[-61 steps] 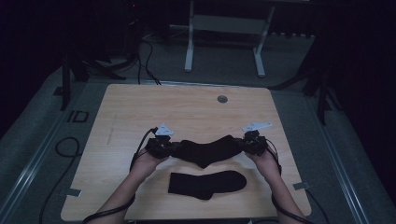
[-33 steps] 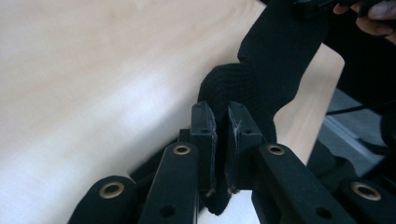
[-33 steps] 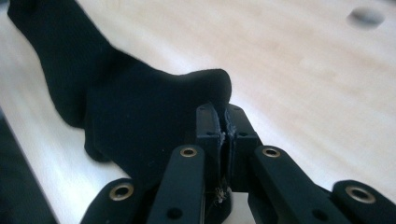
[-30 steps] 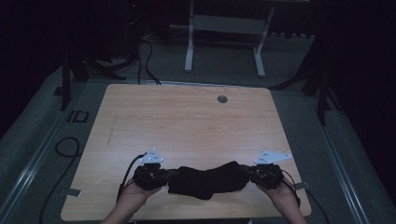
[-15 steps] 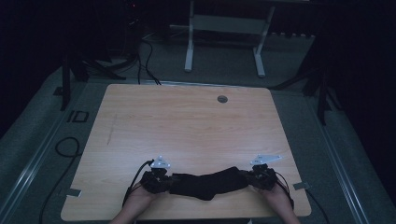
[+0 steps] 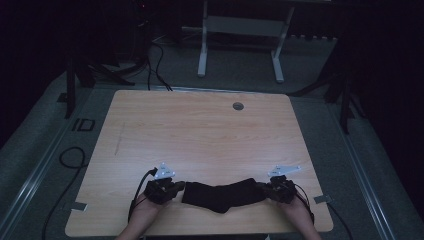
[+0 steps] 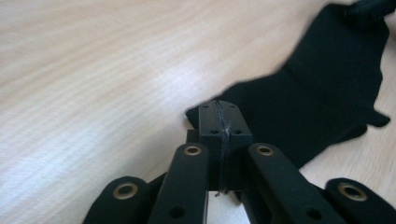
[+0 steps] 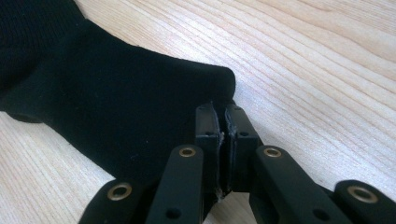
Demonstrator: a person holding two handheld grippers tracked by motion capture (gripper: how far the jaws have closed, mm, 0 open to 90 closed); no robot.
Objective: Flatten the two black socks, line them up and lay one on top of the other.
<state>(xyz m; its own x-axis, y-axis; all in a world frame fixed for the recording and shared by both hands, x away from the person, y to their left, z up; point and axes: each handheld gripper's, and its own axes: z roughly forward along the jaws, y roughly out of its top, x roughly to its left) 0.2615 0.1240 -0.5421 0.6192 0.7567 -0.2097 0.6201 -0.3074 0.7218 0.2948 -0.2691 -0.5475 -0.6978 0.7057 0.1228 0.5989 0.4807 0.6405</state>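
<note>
Left tool (image 6: 172, 188): jaws pressed together, thin edge of black fabric pinched between them, seen clearly in the left gripper view (image 7: 219, 122). It has hold of one end of the black sock (image 6: 222, 194). From this tool the sock runs ahead and off to the right, lying flat on the bench (image 6: 200, 135); the far end climbs toward the top right corner of that view, where a dark shape sits on it, too blurred to identify.

Right tool (image 6: 267, 190): jaws closed the same way, only a sliver of gap, sock edge caught at the tips in the right gripper view (image 8: 222, 122). Rounded end of the sock (image 8: 116, 107) is just ahead of the tips and spreads away to the left of this tool, flat on the wood.

High view: sock stretched between the two tools, one end in each, slight sag toward the person in the middle. Can't tell whether that is one sock or two stacked. Both tools low at the bench surface, near the front edge, hands behind them. Grey three-cornered plates on top of both tools. Cable trails from the left tool back off the front edge.
</note>
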